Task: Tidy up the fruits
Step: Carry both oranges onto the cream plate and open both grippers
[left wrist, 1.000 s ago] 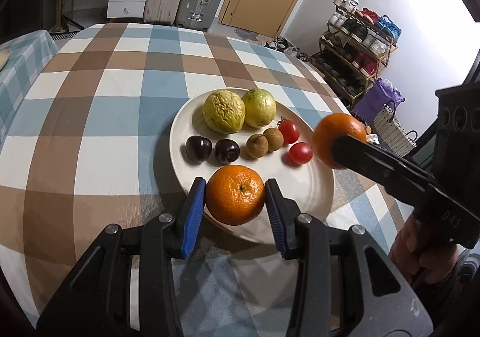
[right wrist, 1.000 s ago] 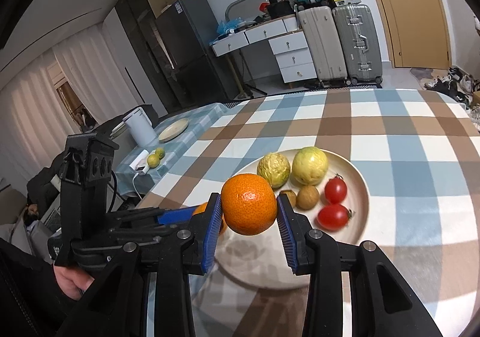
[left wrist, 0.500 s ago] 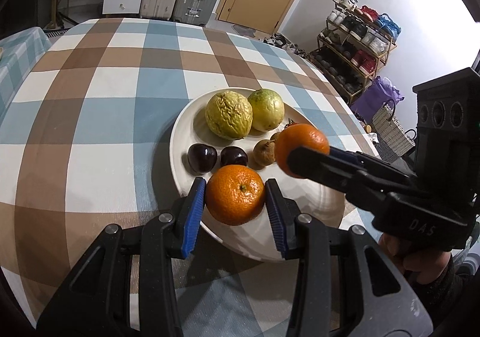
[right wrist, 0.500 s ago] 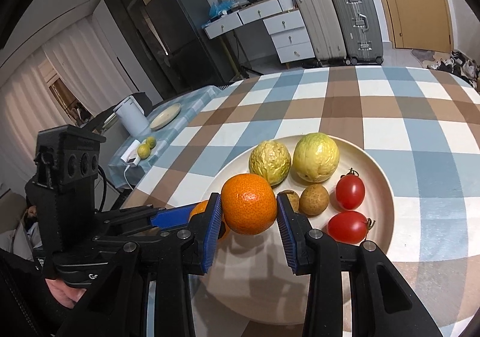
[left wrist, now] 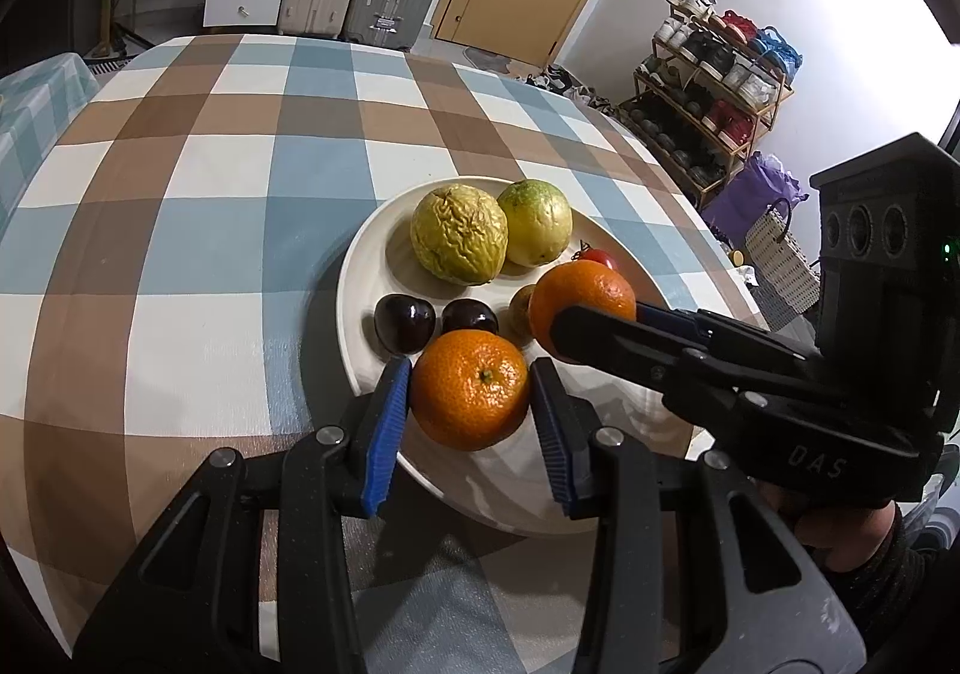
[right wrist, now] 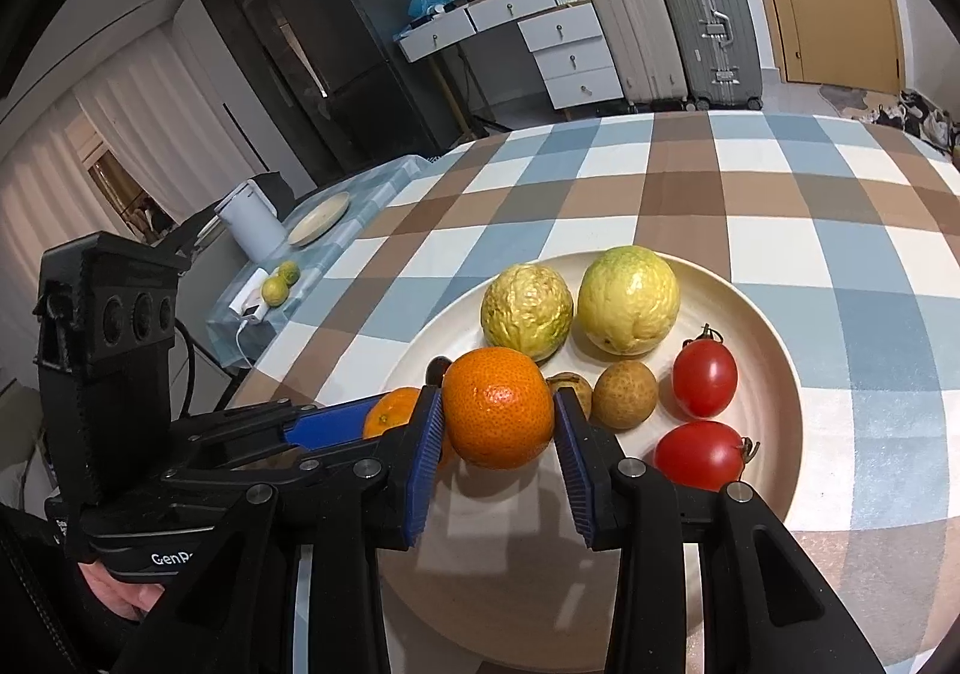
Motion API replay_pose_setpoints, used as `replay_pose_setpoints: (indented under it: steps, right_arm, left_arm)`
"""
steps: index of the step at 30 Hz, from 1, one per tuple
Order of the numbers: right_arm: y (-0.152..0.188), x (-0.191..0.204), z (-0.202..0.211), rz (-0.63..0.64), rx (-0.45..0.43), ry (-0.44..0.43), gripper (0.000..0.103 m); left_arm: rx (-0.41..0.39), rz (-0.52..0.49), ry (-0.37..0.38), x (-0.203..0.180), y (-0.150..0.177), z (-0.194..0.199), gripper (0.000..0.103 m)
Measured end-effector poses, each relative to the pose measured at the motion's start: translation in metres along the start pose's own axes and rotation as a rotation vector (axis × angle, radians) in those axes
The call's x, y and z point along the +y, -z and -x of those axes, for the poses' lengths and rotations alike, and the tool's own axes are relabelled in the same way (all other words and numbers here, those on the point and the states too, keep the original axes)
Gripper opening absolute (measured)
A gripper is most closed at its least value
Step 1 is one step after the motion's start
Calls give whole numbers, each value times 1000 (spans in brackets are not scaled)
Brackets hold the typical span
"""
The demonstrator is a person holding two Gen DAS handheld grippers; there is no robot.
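Checked tablecloth point(left wrist: 198, 230), smooth cream plate point(left wrist: 360, 278); my left gripper point(left wrist: 471, 410) and right gripper point(right wrist: 498, 434) each clamp a dimpled round orange.

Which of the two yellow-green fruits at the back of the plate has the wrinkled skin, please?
The left yellow-green fruit, which sits nearer the dark cherries, has shrivelled, creased skin; its right neighbour is smooth and greener.
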State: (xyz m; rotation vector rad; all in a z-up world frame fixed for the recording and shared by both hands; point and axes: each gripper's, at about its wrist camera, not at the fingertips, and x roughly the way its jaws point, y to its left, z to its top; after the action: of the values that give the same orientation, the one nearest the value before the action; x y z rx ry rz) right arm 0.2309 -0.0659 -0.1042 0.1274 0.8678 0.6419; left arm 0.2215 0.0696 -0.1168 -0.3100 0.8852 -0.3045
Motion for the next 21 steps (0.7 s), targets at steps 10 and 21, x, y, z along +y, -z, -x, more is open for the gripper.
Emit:
replay_pose_setpoints:
  steps: [10, 21]
  right_arm:
    - [-3, -2, 10, -17, -26, -5, 40]
    - [2, -2, 51, -33, -122, 24, 50]
  left_arm:
    - [-12, -2, -37, -5, -1, 3, 38]
    - [-62, -12, -67, -17, 0, 26, 66]
